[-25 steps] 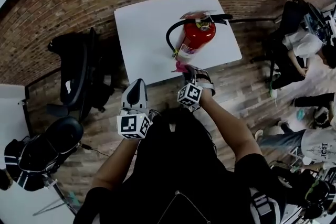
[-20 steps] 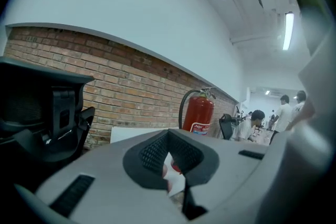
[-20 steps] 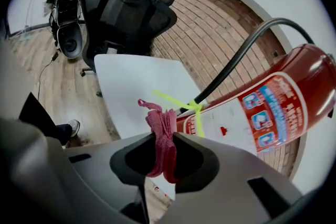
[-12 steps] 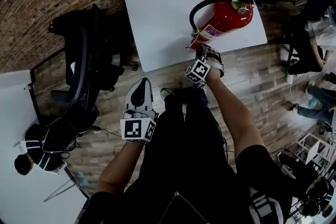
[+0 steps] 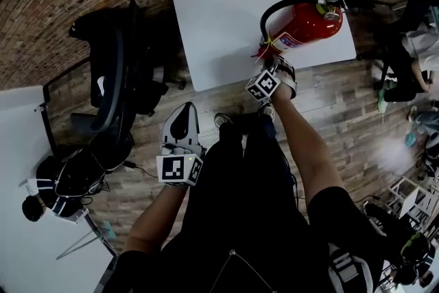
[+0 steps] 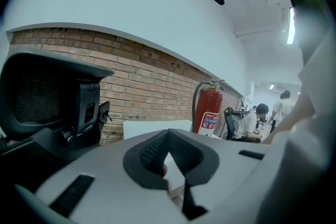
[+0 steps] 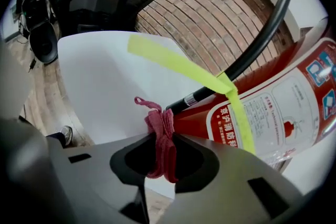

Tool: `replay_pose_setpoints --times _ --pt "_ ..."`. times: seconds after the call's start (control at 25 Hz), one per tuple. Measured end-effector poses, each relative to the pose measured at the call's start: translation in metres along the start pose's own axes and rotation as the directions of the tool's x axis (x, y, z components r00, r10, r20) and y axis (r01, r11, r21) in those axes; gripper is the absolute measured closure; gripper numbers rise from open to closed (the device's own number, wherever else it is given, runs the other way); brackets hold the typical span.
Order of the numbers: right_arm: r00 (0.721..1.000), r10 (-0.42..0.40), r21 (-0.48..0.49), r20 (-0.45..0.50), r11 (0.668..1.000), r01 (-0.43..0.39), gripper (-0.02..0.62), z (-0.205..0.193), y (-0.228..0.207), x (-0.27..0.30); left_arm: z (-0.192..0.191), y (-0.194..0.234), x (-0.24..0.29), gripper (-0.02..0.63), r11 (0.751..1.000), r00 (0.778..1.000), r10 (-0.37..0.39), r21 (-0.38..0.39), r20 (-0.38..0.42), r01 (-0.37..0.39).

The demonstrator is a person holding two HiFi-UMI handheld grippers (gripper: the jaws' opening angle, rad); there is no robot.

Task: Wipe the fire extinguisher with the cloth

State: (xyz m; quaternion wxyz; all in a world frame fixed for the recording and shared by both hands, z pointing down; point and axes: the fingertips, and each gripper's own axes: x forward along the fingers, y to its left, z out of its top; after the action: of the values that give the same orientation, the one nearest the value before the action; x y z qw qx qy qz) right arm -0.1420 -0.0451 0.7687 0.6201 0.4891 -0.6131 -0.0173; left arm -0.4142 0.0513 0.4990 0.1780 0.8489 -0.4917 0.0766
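Note:
A red fire extinguisher [image 5: 305, 24] with a black hose [image 5: 274, 10] stands on the white table [image 5: 219, 17] near its front right corner. My right gripper [image 5: 273, 65] is at the extinguisher's lower end, shut on a bunched pink cloth [image 7: 161, 139]. In the right gripper view the cloth lies against the red body [image 7: 278, 107], just below the black hose [image 7: 252, 44] and a yellow strip [image 7: 178, 65]. My left gripper [image 5: 182, 114] hangs low by my body, well short of the table. Its jaws [image 6: 170, 165] are shut with nothing in them, and the extinguisher [image 6: 208, 110] is far ahead.
A black office chair [image 5: 113, 79] stands left of the table, with another dark chair [image 5: 75, 175] further back left. A second white table [image 5: 20, 147] lies at the left edge. People sit at the right [image 5: 418, 44]. A brick wall [image 6: 147, 76] runs behind the table.
The head view has swung, so the table and extinguisher now sit higher and to the right. My right gripper has kept the cloth at the extinguisher's lower end. The left gripper hangs further from the table.

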Motion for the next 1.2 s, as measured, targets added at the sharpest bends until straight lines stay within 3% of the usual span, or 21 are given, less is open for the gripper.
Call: replay_pose_setpoints --times 0.56,1.2 --pt "0.998 -0.052 0.089 0.028 0.995 0.049 0.497 0.005 -0.045 -0.053 0.018 -0.015 0.003 0.577 1.0 0.999 -0.021 -0.006 0.04 0.022" --pt "0.987 -0.127 0.082 0.094 0.989 0.119 0.497 0.021 -0.087 -0.107 0.039 -0.023 -0.003 0.577 0.999 0.996 -0.032 0.006 0.089 0.031"
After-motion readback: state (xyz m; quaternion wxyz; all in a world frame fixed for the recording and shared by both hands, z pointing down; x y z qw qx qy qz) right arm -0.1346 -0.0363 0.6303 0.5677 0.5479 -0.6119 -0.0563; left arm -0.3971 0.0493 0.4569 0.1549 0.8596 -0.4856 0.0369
